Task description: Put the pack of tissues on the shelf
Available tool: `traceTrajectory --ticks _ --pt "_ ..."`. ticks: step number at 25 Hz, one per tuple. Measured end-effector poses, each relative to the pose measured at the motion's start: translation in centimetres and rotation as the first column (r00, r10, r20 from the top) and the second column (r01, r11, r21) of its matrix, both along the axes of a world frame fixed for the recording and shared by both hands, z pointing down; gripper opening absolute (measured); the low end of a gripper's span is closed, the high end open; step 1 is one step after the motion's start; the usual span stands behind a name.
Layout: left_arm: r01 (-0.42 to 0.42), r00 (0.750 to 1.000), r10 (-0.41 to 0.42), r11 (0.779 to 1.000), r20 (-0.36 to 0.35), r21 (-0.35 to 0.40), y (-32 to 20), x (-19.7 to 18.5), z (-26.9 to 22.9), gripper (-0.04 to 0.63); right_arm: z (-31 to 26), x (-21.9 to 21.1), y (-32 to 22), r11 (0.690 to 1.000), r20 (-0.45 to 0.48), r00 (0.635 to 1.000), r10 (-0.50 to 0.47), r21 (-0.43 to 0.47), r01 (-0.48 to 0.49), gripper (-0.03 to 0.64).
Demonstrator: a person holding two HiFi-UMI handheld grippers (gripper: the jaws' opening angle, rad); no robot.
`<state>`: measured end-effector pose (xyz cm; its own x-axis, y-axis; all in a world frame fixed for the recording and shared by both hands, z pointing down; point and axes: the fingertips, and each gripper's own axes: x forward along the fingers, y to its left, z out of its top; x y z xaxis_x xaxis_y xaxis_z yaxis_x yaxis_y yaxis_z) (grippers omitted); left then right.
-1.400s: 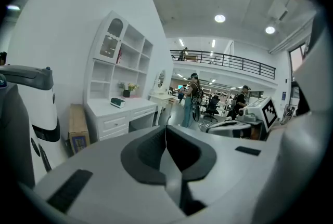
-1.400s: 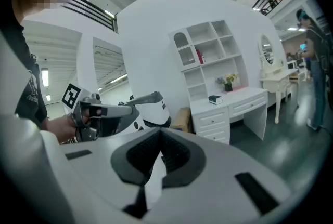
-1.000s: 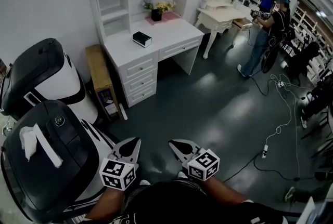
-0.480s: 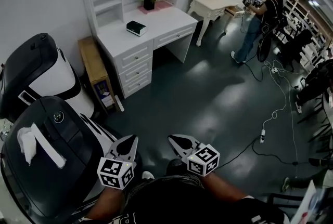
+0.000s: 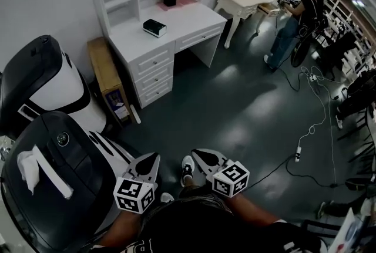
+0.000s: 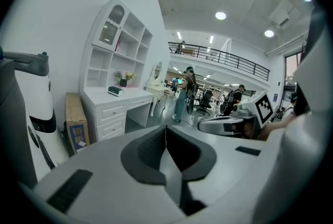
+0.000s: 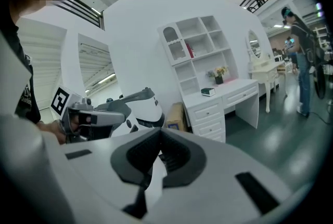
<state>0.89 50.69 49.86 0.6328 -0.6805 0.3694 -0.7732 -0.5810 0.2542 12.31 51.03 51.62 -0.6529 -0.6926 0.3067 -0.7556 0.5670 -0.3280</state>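
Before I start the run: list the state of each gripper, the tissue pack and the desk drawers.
left gripper: fingers shut, empty.
right gripper: fingers shut, empty.
pack of tissues: lying on the desk, not held.
desk drawers: closed.

Ceiling lamps (image 6: 220,15) give bright, even light over the whole room. The dark floor (image 5: 247,111) shows soft pale reflections of them, and the white table (image 5: 194,18) looks almost glaring. Shadows are weak, deepest under the table. Every view bends strongly at its edges. Both gripper views have black corners, and their near foreground is a little blurred.
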Motion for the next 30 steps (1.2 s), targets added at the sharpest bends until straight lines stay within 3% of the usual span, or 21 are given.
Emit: traceTrajectory --ticks 5,10,16,30 --pt "0.042 0.999 -0.042 0.999 0.019 -0.016 -3.7 0.5 -0.3 0.015 0.1 0.0 -5.2 0.998 -0.001 0.999 -0.052 -0.022 0.052 0.009" --pt "0.071 0.997 -0.071 0.997 -0.004 -0.018 -9.7 2.0 -1.2 0.015 -1.6 1.1 -11.7 0.996 0.016 0.996 -0.084 0.032 0.083 0.009" --pt "0.065 0.998 -0.066 0.997 0.019 0.049 -16.4 5.6 -3.1 0.015 -2.5 4.2 -17.8 0.995 0.029 0.996 -0.088 0.052 0.087 0.009" --pt "0.088 0.989 -0.093 0.995 0.113 0.051 -23.3 9.5 -3.2 0.017 -1.9 9.2 -24.8 0.994 0.082 0.991 -0.101 0.044 0.098 0.009"
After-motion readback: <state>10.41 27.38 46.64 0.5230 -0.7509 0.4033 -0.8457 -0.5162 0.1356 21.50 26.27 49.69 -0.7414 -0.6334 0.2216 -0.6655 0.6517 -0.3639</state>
